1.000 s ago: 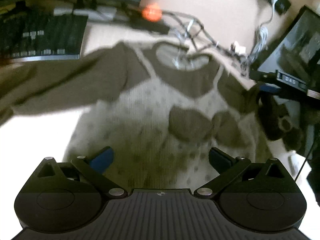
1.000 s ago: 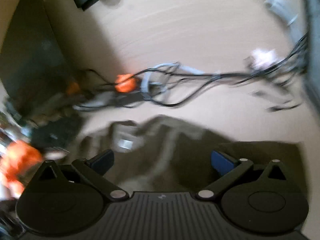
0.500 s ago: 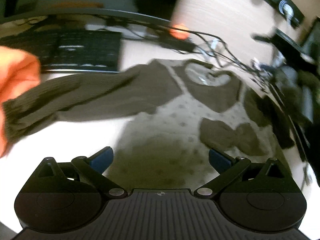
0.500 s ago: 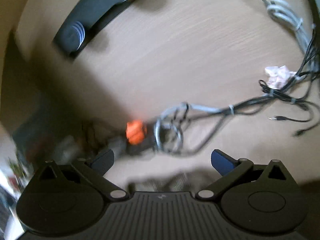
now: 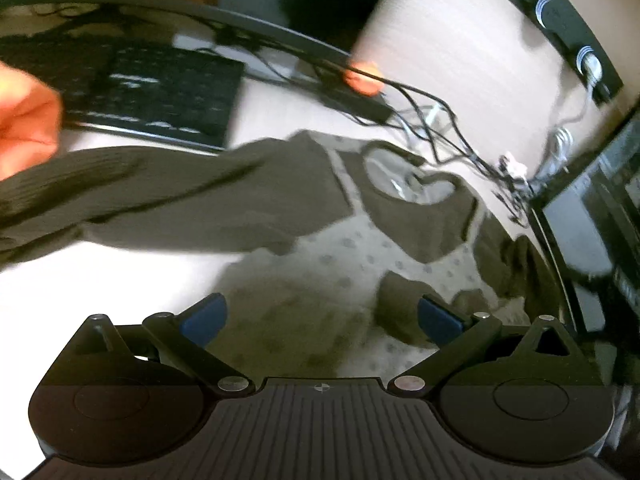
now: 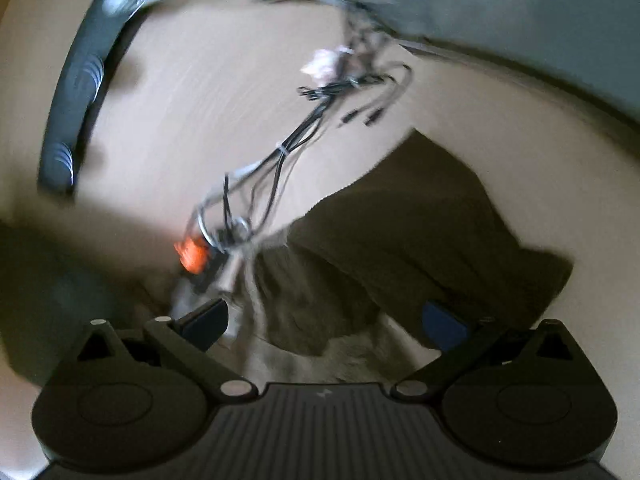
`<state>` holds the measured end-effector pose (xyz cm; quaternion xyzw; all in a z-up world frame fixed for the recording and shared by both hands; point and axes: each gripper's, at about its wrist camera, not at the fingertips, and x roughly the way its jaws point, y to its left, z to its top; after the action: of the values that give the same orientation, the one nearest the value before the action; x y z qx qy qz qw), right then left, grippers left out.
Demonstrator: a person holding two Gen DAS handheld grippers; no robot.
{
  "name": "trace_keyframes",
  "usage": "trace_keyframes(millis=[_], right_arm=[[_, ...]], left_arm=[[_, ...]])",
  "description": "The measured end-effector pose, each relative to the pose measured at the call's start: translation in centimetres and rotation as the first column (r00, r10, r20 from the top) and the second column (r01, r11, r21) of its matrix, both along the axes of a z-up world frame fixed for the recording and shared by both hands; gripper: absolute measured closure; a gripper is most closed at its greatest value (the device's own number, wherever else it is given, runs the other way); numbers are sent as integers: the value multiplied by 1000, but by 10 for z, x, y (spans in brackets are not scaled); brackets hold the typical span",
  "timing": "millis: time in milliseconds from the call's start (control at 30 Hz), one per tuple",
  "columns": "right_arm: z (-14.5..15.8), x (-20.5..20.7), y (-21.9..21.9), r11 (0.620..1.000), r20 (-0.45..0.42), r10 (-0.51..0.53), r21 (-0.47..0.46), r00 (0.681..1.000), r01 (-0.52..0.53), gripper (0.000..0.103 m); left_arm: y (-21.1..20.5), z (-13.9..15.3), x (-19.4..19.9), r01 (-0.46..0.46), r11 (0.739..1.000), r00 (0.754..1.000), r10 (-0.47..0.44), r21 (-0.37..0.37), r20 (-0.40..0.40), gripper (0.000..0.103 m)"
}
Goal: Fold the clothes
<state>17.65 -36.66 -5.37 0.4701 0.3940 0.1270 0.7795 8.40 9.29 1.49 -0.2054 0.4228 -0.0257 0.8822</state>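
I had both grippers, left (image 5: pixel 319 316) and right (image 6: pixel 324 318), spread empty over the sweater (image 5: pixel 320 240); nearby cables (image 6: pixel 276 168) risked snagging.

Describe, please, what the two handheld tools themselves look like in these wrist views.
Both look alike. The left tool has a black ribbed body, two round black housings, angled black linkage arms with silver pivot pins, and blue pads on its fingertips; a small round mark sits on the body's front edge. The right tool matches, with darker-looking blue pads. No cables or sleeves show.
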Motion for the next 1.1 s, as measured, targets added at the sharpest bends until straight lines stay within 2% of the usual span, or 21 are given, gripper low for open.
trace_keyframes(millis=[67,100,200,233,333,400,467,633,700,733,800,833,867,900,967,1033,1067,1100], right_arm=[[-13,6,3,986,-26,-10,166,1000,14,0],[-17,8,7,976,-30,-16,217,999,22,0],[-21,20,19,973,-56,-51,224,997,62,0],[-20,23,21,976,-60,-60,208,996,71,0],[-10,28,25,988,-43,-150,27,988,151,0],[2,26,28,963,8,-230,-141,973,229,0],[8,29,32,937,60,-252,-234,966,260,0],[3,58,43,939,127,-150,-294,981,182,0],[2,76,48,937,163,-60,-331,985,112,0],[3,82,51,942,181,-21,-325,983,80,0],[16,87,65,969,263,64,-248,963,3,0],[31,84,78,972,335,151,-224,930,-77,0],[48,77,96,955,406,266,-233,874,-183,0],[64,65,118,911,457,405,-272,792,-309,0],[85,31,158,772,488,636,-400,598,-493,0],[91,-5,180,660,469,751,-566,465,-494,0],[89,-14,181,642,446,762,-611,469,-462,0],[85,-20,179,636,422,759,-644,495,-426,0]], left_arm=[[-6,0,-2,20,1000,1000,-20,8,3,0],[-7,1,-4,25,1000,1000,-25,12,4,0],[-6,0,-9,12,1000,1000,-12,19,2,0],[-5,0,-10,3,1000,1000,-3,18,-2,0],[2,-1,-15,-26,999,1000,26,19,-10,0],[5,-1,-19,-38,999,999,38,18,-11,0],[9,-1,-23,-53,998,999,53,17,-11,0],[16,-3,-28,-80,997,997,81,17,-21,0],[16,-3,-29,-81,997,996,81,21,-23,0],[16,-3,-29,-78,997,997,79,24,-24,0],[15,-2,-30,-71,997,997,71,31,-24,0],[15,-2,-30,-65,997,997,66,38,-25,0],[14,-2,-29,-59,997,998,61,44,-26,0],[12,-2,-29,-53,997,998,54,52,-28,0],[10,-1,-26,-37,997,999,39,67,-29,0],[9,1,-23,-29,997,999,30,71,-23,0],[10,3,-22,-31,997,999,33,74,-17,0],[11,4,-21,-35,996,999,36,76,-11,0]])
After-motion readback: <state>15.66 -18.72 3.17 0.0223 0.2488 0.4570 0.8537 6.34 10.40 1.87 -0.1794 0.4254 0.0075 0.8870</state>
